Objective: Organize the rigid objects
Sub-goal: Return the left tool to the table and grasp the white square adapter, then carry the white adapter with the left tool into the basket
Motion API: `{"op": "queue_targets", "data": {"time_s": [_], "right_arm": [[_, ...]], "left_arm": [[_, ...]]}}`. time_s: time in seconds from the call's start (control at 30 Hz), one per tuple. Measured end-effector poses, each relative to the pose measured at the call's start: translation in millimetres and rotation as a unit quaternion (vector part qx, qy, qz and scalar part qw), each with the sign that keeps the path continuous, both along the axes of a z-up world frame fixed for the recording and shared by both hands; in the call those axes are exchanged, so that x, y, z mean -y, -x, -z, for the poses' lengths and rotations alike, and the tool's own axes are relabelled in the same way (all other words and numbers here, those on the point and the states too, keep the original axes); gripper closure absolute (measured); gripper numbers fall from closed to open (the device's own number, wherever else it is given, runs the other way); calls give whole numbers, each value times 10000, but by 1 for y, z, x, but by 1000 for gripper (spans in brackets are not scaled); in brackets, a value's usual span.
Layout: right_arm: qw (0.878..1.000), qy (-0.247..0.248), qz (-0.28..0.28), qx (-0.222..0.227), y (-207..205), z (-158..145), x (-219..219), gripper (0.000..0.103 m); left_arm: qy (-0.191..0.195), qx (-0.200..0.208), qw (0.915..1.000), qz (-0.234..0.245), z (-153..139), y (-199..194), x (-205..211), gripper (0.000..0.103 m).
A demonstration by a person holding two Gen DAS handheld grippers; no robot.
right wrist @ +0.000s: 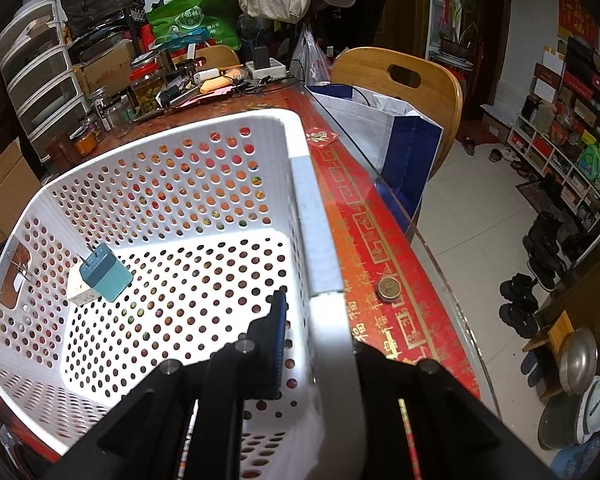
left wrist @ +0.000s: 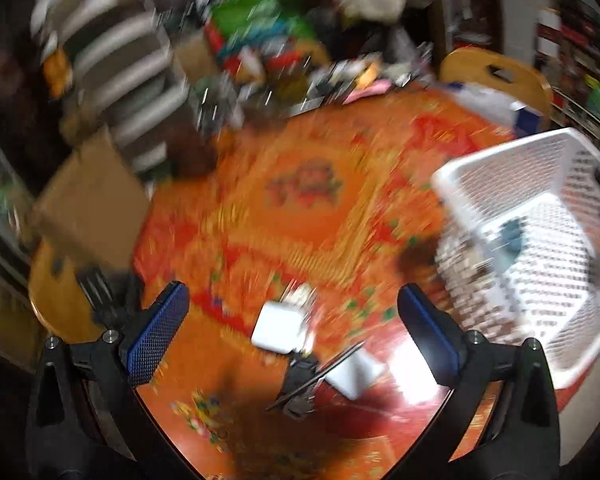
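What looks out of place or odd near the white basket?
A coin lies alone on the red table cover, just outside the white basket. Inside, a teal plug adapter lies tilted against the wall.

Basket (right wrist: pixel 172 184): white, perforated with round holes. Plug (right wrist: pixel 105 274) inside: teal. Surface (right wrist: pixel 364 216): red-orange, gold patterned border. Fingers (left wrist: pixel 158 334): black, blue pads.

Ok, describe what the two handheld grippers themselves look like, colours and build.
Both are matt black plastic with angular, ribbed finger arms and small silver bolts at the joints. The left gripper has two flat fingers faced with blue pads in a fine grid texture. The right gripper shows the same blue pad on its one visible finger. No cables, markings or sleeves are visible.
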State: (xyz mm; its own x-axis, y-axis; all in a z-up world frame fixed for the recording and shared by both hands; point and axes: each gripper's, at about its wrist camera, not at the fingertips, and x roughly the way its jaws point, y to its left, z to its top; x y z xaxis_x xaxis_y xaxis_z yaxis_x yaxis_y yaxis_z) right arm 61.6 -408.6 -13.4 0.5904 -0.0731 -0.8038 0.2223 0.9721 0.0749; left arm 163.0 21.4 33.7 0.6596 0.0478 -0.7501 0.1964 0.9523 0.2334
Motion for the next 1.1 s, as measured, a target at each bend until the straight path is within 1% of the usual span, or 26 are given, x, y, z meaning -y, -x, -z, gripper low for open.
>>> {"op": "queue_targets", "data": {"time_s": [0.07,0.13,0.2,0.3,0.33,0.43,0.5,0.57,0.6,0.67,0.7,0.8,0.83,0.9,1.1], "right_arm": [[10000,2,1,0,0,0,0,92],[10000,0,-1,-7,0,0,0,92],[10000,-5,2,-5,0,0,0,92],[10000,-15,-11,-3,1,0,0,92],[10000,-12,-7,-5,1,0,-1,92],[10000,-4,-6,-7,1,1,-1,92],[10000,-7,-4,-6,1,1,0,92],[10000,-8,-5,-4,1,1,0,92],[10000,-7,-7,-6,1,1,0,92],[10000,-10,-9,-6,1,1,0,92],[10000,-9,-8,-6,1,1,0,92],[10000,-10,-9,-5,1,1,0,92],[10000,-8,-8,-6,1,1,0,92],[10000,-7,-8,-5,1,1,0,92],[10000,-15,-8,14,2,1,0,92]], "left_arm": [[138,-394,9990,-152,30,-16,-17,0],[214,-667,9973,-214,55,-28,-26,0],[238,-840,9958,-277,75,-35,-29,0],[424,-1097,9925,-333,98,-47,-35,1],[532,-1173,9909,-380,105,-52,-39,3],[648,-1276,9887,-444,115,-60,-44,8],[684,-1332,9876,-473,119,-63,-48,14],[712,-1350,9870,-511,122,-66,-50,33],[761,-1390,9859,-531,125,-67,-51,38],[941,-1474,9833,-514,127,-70,-54,53],[986,-1472,9828,-526,128,-69,-54,53],[881,-1341,9852,-607,128,-66,-50,54],[852,-1299,9859,-616,127,-63,-49,56],[828,-1201,9875,-597,123,-58,-48,56],[706,-751,9929,-595,85,-42,-43,57]]}}
